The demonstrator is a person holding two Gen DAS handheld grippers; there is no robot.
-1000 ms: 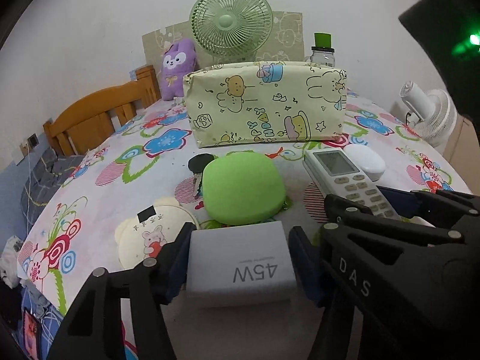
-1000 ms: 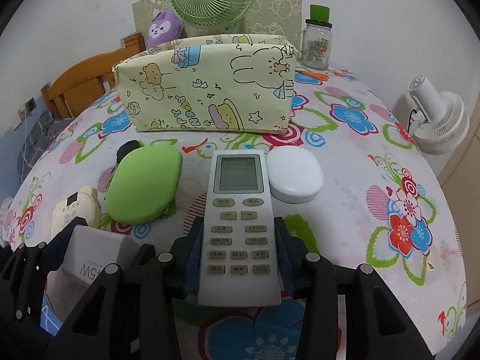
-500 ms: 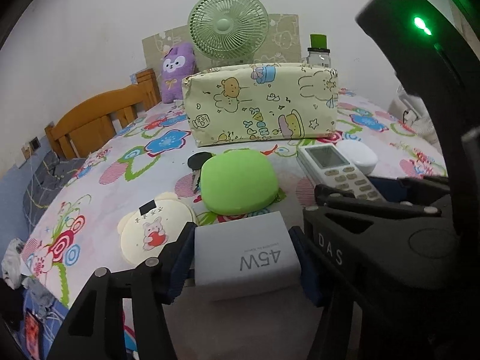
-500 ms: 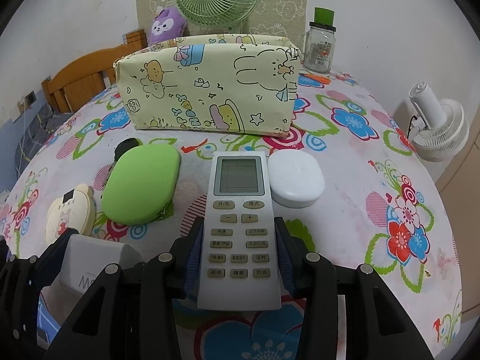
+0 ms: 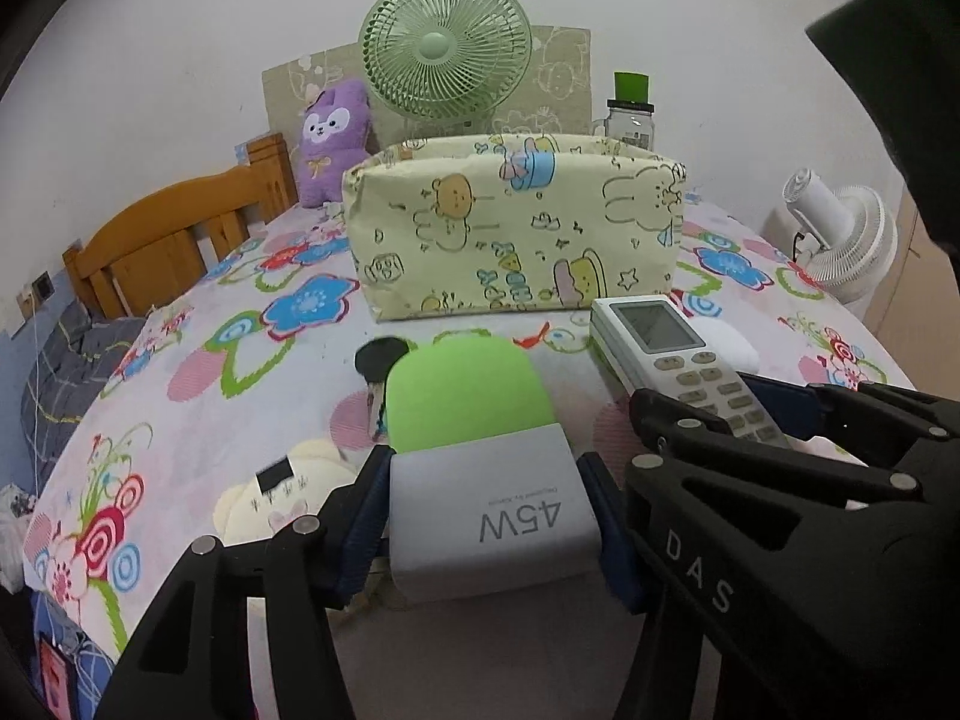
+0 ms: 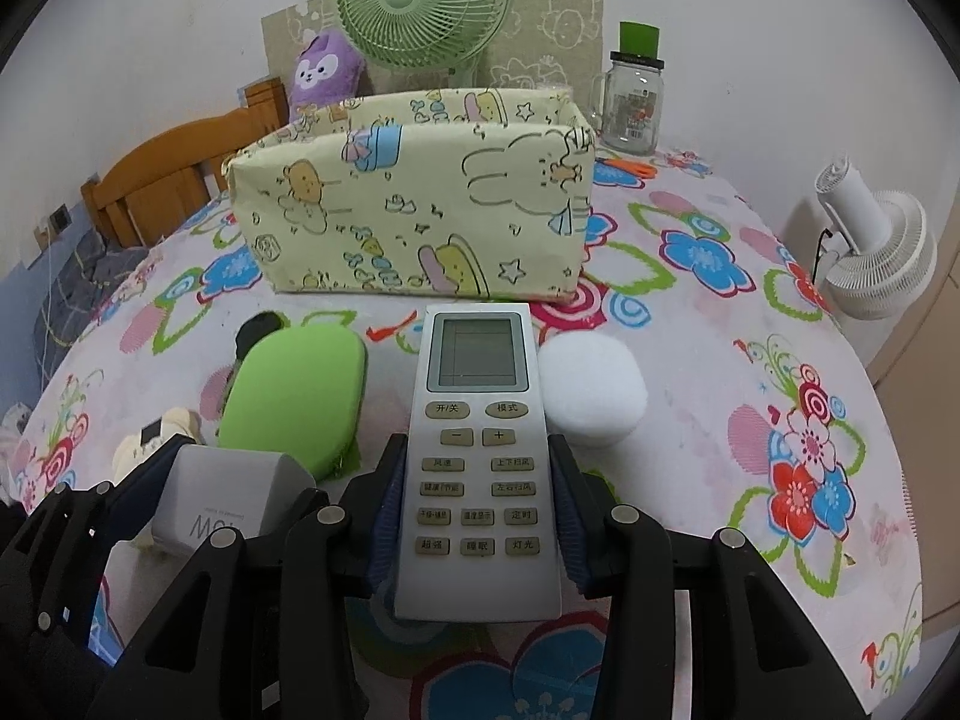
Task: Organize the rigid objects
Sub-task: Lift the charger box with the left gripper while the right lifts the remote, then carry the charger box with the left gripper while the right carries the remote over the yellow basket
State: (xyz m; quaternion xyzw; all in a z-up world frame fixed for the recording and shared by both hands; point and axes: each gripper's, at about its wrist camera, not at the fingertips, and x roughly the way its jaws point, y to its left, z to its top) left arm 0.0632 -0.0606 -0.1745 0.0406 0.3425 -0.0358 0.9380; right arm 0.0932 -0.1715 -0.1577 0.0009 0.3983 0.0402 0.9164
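45W charger (image 5: pixel 492 516) is clamped by left gripper (image 5: pixel 489 519), remote (image 6: pixel 480 456) by right gripper (image 6: pixel 477 516); both lifted higher than before, bare tablecloth (image 6: pixel 720 372) beside fabric box (image 6: pixel 414 216).

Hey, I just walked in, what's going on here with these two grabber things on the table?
Someone is tidying the flowered table, a gripper in each hand. The left gripper is clamped on a grey 45W charger block, and the right gripper is clamped on a white air-conditioner remote control. Both point toward the open yellow cartoon-print fabric box. A green oval pouch, a white round case and a cream bear-shaped item lie on the cloth.
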